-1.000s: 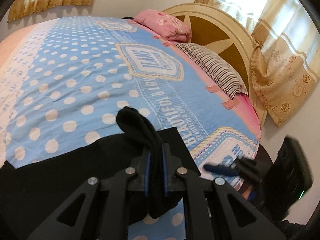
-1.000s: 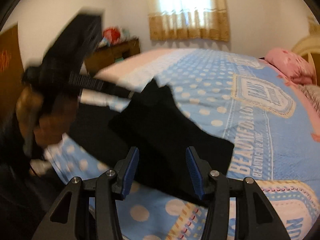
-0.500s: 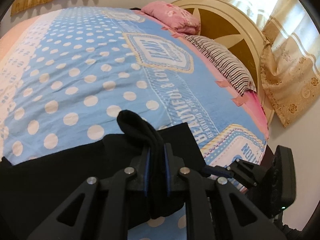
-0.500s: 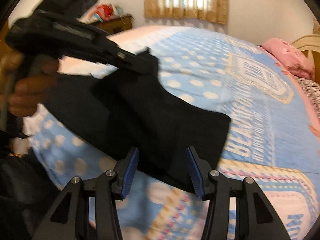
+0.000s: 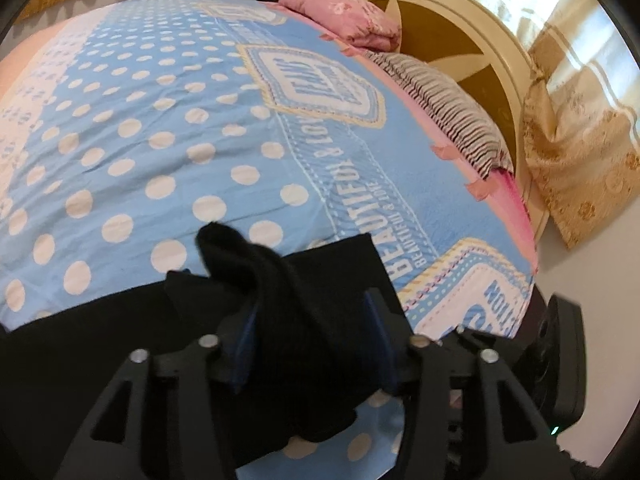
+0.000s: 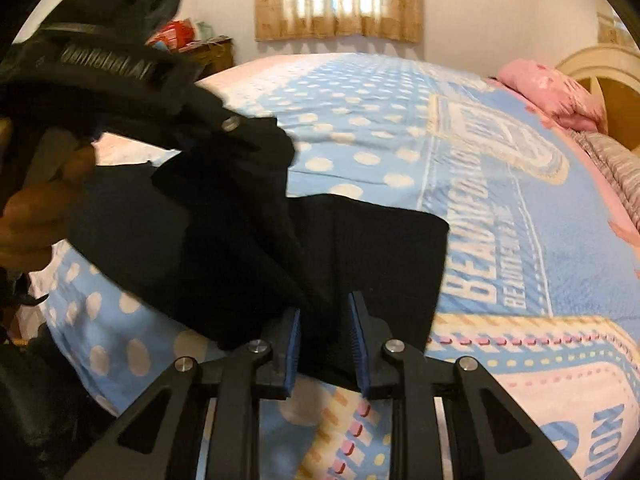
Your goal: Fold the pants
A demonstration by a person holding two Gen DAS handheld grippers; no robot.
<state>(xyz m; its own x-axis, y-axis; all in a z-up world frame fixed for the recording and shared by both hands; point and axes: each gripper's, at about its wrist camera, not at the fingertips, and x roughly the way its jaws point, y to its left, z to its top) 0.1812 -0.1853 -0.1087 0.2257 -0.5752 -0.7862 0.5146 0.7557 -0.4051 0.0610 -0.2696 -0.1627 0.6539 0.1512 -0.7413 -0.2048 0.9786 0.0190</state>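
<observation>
Progress looks partial: the black fabric pants (image 5: pixel 332 280) lie at the near edge of the blue polka-dot bedspread (image 5: pixel 160 140), one layer doubled over, more folds probably left. The left gripper (image 5: pixel 308 344) is opening, a bunched ridge loose between its jaws. The right gripper (image 6: pixel 324 344) is closing around the near hem.

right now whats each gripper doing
left gripper: opening, black fabric pants between its jaws
right gripper: closing, pants edge between its jaws
</observation>
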